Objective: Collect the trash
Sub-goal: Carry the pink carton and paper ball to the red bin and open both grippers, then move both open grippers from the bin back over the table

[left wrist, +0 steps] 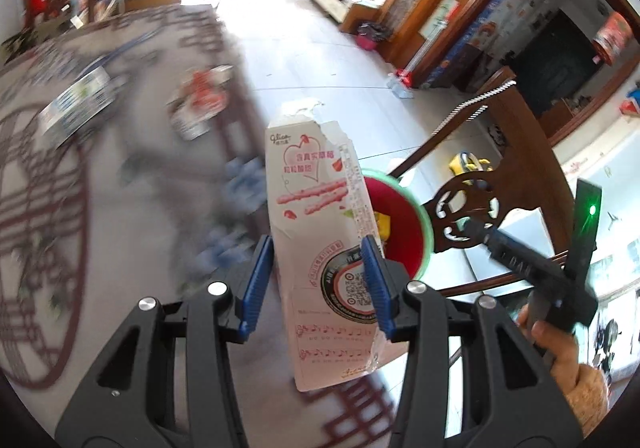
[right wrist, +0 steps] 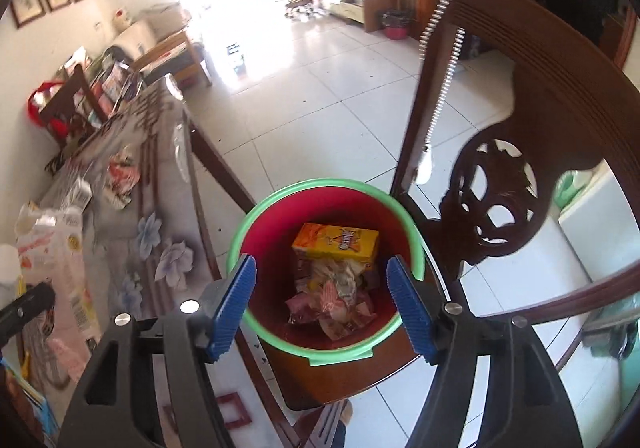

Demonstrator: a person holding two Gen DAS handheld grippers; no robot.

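My left gripper [left wrist: 318,280] is shut on a torn white and pink snack box [left wrist: 316,208], which stands upright between the blue pads [left wrist: 258,280]. The same box [right wrist: 52,256] shows at the left edge of the right wrist view, over the table. A red bin with a green rim [right wrist: 276,344] sits on a wooden chair seat [right wrist: 360,376]. Inside it lie a yellow box [right wrist: 336,244] and crumpled wrappers [right wrist: 336,296]. My right gripper [right wrist: 324,304] hangs open above the bin with nothing between its pads. Behind the held box, the bin [left wrist: 404,232] is partly hidden.
The table [right wrist: 168,208] with a flowered cloth runs along the left, its edge close to the bin. On it lie a red and white wrapper [right wrist: 122,176] and a small carton [right wrist: 76,188]. The chair's carved back [right wrist: 500,208] rises right of the bin. White tiled floor [right wrist: 320,88] lies beyond.
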